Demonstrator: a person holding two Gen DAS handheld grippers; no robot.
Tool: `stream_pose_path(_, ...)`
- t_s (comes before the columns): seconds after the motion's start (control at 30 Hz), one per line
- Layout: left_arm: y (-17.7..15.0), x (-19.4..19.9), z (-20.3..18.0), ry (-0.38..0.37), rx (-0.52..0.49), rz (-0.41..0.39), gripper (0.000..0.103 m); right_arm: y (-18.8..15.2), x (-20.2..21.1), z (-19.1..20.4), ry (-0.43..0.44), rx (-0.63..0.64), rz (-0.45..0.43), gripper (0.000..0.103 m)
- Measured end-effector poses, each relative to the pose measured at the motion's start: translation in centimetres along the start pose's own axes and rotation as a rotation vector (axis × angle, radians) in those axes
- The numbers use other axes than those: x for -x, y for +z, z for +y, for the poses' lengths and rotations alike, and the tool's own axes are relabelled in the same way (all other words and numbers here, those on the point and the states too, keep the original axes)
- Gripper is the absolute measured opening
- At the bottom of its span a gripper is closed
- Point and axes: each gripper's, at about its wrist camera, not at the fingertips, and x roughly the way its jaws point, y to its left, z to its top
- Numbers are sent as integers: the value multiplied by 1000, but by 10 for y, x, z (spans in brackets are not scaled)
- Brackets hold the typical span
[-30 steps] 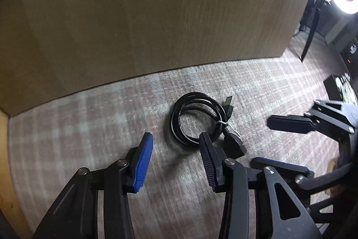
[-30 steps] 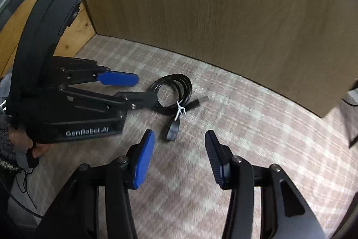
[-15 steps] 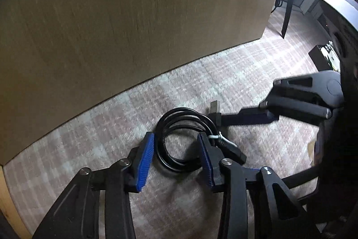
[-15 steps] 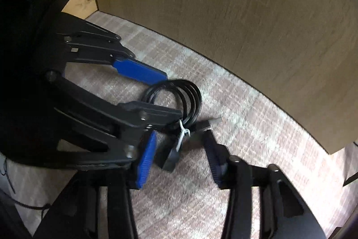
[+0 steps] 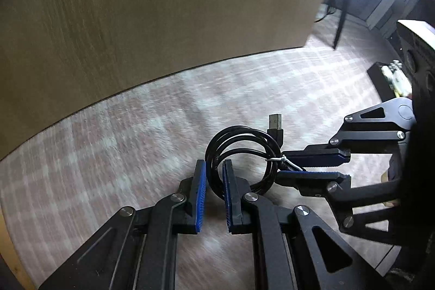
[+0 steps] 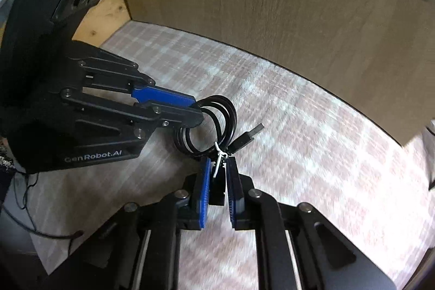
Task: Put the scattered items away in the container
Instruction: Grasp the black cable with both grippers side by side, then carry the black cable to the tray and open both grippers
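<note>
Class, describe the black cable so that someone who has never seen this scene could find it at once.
Start at the tall wooden panel and look down to the checked carpet in front of it. There a coiled black cable is pinched by the left gripper and the right gripper. A white twist tie binds its loops, and a USB plug sticks out.

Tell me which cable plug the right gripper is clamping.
The chunky black plug by the white tie, in the right gripper; the slim metal-tipped plug juts free.
</note>
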Motion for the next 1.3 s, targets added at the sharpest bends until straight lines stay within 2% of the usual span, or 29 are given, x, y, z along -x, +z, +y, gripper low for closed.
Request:
stream_pose_path(0.17,-4,30,-45,8,-37,-40,11,-26,48,-5,4,-25,-46,11)
stream_pose_path(0.3,-3,55,-96,-5,-78,-76,11,-58,97,-16,-5,-57,-101,11)
stream_pose_path(0.33,-2,58,-100,-10,-90,-85,11,-69,113,-22,-4,-73,-118,11)
stream_pose_path(0.47,10,59,-159,-28,-137,-122,11,-107,163,-38,-24,-105,-175,11)
stream_pose_path(0.57,18,61,-205,-70,-153,-132,11,-138,194,-54,-41,-135,-212,11)
stream_pose_path(0.77,36,54,-316,-125,-232,-142,11,-212,264,-116,-98,-231,-248,11)
stream_pose_path(0.93,50,45,-414,-225,-325,-141,11,-287,329,-170,-178,-315,-255,11)
stream_pose_path(1.1,60,26,-505,-279,-416,-133,11,-345,371,-218,-260,-396,-252,11)
stream_pose_path(1.2,65,15,-543,-314,-438,-117,11,-375,389,-244,-289,-441,-253,11)
stream_pose_path(1.3,67,9,-573,-317,-455,-108,11,-393,396,-264,-306,-461,-256,11)
